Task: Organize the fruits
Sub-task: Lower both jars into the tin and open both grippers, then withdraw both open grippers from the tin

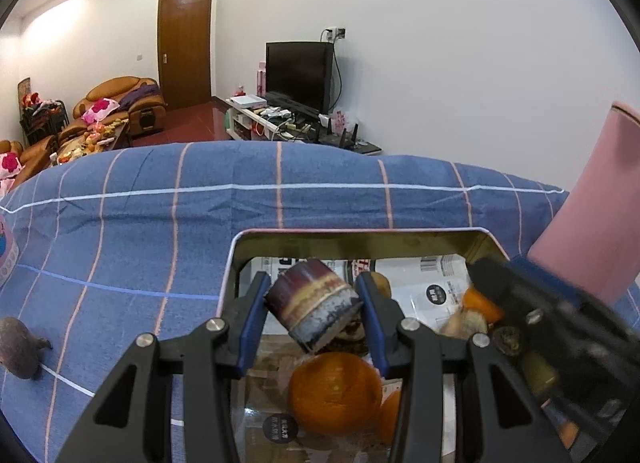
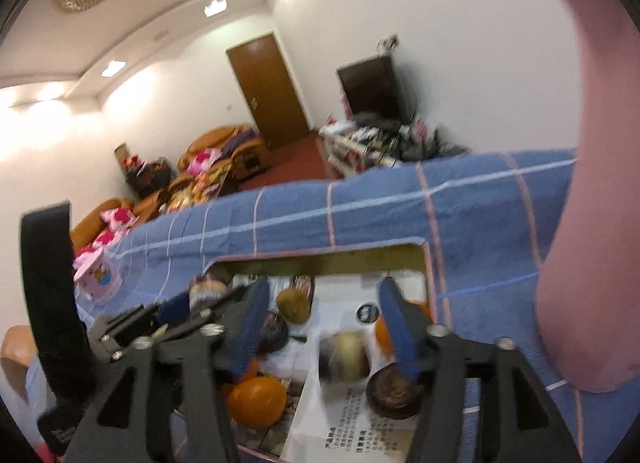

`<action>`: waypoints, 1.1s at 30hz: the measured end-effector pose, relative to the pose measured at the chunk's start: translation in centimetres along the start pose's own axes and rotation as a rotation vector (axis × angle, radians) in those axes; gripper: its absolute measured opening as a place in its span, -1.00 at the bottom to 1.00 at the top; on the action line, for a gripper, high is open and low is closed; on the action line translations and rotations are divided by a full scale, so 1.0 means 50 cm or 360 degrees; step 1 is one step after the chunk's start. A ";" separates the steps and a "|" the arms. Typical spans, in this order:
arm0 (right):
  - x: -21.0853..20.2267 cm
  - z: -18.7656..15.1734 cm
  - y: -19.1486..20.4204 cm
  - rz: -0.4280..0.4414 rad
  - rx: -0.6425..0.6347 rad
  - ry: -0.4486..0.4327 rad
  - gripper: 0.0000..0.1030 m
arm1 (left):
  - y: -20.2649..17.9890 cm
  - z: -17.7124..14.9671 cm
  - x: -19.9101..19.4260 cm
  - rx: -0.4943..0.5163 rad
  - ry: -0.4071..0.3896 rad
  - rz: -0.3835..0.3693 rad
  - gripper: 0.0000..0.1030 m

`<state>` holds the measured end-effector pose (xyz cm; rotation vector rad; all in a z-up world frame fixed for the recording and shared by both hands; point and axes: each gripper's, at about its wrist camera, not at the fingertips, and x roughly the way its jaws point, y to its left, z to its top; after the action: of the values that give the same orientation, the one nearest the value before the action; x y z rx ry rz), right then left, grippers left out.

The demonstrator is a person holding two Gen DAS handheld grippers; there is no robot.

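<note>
A blue plaid cloth [image 1: 160,231] is covering the tabletop, with a living room of sofas, a door and a television lying beyond it, and a metal tin [image 1: 360,237] is sitting open right under both my hands. My left tool [image 1: 314,303] is clamping a stubby purple sugarcane piece [image 1: 314,305] between its blue pads, holding it tilted above the tin, its long axis slanting from upper left to lower right across the grip. An orange [image 1: 335,393] is lying directly below it on the tin's paper lining. My right tool [image 2: 324,327] is standing with its pads apart and pressing on nothing; a blurred round purple-and-cream piece [image 2: 346,357] is lying between and just below them, and another cane piece [image 2: 394,393], end up, is sitting just beside the right-hand pad. So the left tool is the one carrying the load, and I judge the coming move is lowering that piece straight down into free space beside the orange. One dark fruit [image 1: 20,349] is waiting outside the tin, well off to the left.
</note>
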<state>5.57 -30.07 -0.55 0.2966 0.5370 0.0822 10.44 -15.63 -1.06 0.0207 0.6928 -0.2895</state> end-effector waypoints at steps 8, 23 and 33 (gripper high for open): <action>-0.069 0.000 0.020 -0.0365 -0.0091 -0.0332 0.42 | -0.045 -0.006 -0.034 0.0160 -0.0139 0.0140 0.96; -0.121 -0.008 0.017 -0.0588 -0.0084 -0.0517 0.58 | -0.041 -0.025 -0.082 0.0199 -0.0265 0.0218 1.00; -0.134 -0.023 0.034 -0.0659 -0.0145 -0.0497 0.58 | -0.022 -0.043 -0.100 0.0198 -0.0262 0.0232 1.00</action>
<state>-0.78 -29.19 2.30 0.1014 0.2744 -0.3359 5.12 -15.17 0.52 0.1637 0.5060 -0.1917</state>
